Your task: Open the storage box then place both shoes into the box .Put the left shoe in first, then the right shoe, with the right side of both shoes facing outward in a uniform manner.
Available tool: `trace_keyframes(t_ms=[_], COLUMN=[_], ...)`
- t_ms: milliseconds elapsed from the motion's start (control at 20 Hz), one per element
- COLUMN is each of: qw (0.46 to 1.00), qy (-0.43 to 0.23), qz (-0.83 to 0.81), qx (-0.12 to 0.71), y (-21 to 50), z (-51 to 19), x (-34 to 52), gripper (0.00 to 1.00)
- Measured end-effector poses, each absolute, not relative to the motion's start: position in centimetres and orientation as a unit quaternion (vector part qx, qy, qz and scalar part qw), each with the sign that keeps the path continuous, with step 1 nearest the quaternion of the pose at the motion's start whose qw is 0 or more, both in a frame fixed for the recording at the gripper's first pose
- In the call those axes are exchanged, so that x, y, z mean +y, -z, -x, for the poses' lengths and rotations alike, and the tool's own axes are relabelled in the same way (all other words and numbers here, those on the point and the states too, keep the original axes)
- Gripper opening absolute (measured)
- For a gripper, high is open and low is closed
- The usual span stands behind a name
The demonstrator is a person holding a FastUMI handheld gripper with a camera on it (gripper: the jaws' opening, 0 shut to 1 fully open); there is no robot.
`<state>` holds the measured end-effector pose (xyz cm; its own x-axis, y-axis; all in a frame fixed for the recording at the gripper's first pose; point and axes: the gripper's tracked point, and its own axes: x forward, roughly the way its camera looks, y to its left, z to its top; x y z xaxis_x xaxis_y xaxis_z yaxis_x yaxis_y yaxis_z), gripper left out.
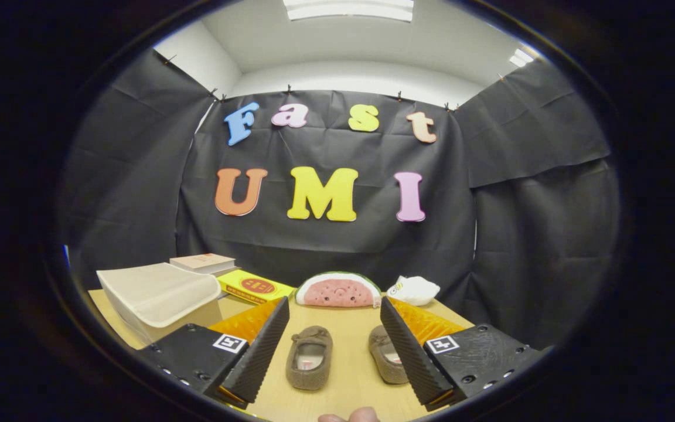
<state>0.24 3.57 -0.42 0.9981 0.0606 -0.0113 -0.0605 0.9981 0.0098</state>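
Gripper view | gripper open, empty | both shoes — left, right — on table | box unopened | nothing placed yet

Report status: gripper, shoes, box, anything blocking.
Gripper open, holding nothing. Two shoes on table between fingers, untouched. Storage box to their left, lid state unclear. No obstruction ahead.

The gripper hangs with fingers spread wide (nothing between them).
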Motion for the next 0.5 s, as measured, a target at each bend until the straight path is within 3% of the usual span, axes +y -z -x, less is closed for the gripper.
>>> trace_keyframes(t_ms=[500], qw=[0.994], qy=[-0.104], qz=[-0.028], qx=[0.010], y=[1.0], z=[-2.3], x=[8.9], gripper=[0.95])
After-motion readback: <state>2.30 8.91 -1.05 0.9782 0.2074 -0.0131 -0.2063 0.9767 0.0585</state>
